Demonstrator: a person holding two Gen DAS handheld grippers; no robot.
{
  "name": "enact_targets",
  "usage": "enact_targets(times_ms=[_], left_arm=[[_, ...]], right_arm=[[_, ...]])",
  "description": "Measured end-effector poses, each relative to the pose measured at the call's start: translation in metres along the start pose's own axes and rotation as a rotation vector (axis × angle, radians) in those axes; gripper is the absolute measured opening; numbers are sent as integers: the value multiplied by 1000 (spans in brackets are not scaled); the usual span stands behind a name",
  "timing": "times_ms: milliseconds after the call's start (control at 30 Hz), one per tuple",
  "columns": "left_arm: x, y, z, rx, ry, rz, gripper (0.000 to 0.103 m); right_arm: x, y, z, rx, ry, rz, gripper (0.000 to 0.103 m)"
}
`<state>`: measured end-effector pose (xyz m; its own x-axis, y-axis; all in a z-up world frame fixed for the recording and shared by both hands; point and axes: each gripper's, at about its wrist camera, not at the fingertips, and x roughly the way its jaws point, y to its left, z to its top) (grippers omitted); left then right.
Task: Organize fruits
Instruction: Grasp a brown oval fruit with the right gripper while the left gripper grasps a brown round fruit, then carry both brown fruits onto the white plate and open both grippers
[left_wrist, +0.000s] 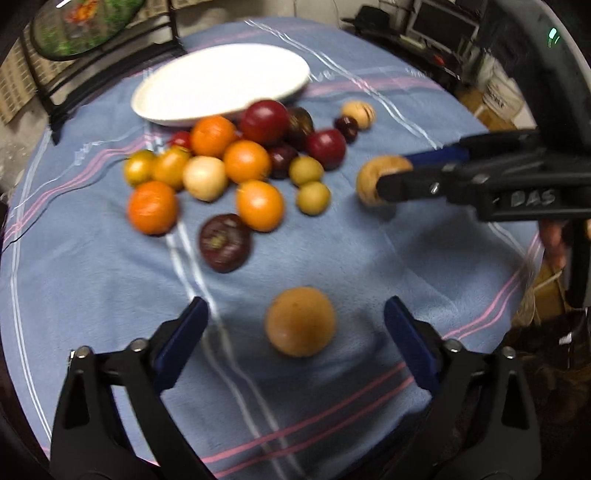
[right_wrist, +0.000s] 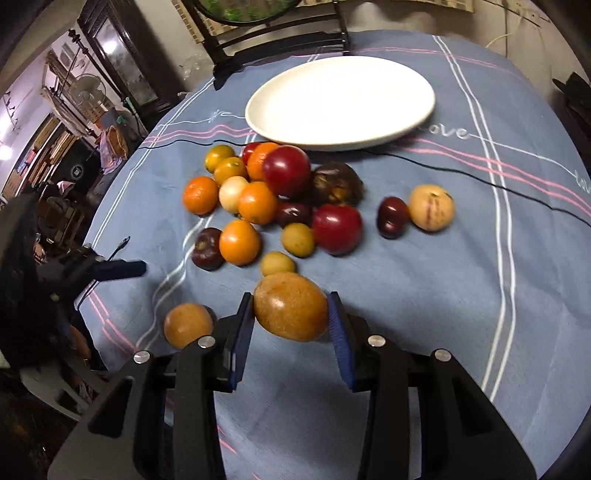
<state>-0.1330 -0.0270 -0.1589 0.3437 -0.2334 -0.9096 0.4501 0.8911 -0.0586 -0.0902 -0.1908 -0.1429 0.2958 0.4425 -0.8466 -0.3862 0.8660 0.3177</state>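
The right gripper (right_wrist: 291, 318) is clamped on a brown oval fruit (right_wrist: 290, 307), a blue pad pressed to each side across its narrower width, which gives the flat pads the steadiest bite; the fruit sits at lower centre of the right wrist view, apparently lifted just clear of the blue striped tablecloth (right_wrist: 424, 295), though blur makes the gap hard to judge. In the left wrist view the same gripper enters from the right edge, its black finger crossing the front of the fruit.

The left gripper (left_wrist: 295, 314) has its fingers spread wide apart and holds nothing; a round tan fruit (left_wrist: 300, 321) lies on the cloth between them at lower centre, touching neither pad, so I judge this hand is lined up to close on it next.

The white plate (right_wrist: 340, 101) lies bare at top centre of the right wrist view, just beyond the heap, the likely destination; the heap of loose fruit (right_wrist: 273, 199) crowds the middle, oranges, red and dark purple fruits and small yellow-green ones touching one another; a pale speckled fruit (right_wrist: 431, 207) and a small dark red one (right_wrist: 392, 217) sit together at the right, apart from the heap; a thin black cable (right_wrist: 480, 179) crosses the cloth just below the plate, a possible snag on the carry.
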Motion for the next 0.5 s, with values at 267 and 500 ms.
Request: enact_targets(times_ms=[267, 500], left_arm=[[11, 8, 4, -60, 71, -66, 43], [-27, 27, 41, -131, -36, -50, 43]], right_arm=[[-1, 5, -2, 2, -2, 3, 40], [-17, 2, 14, -4, -50, 5, 40]])
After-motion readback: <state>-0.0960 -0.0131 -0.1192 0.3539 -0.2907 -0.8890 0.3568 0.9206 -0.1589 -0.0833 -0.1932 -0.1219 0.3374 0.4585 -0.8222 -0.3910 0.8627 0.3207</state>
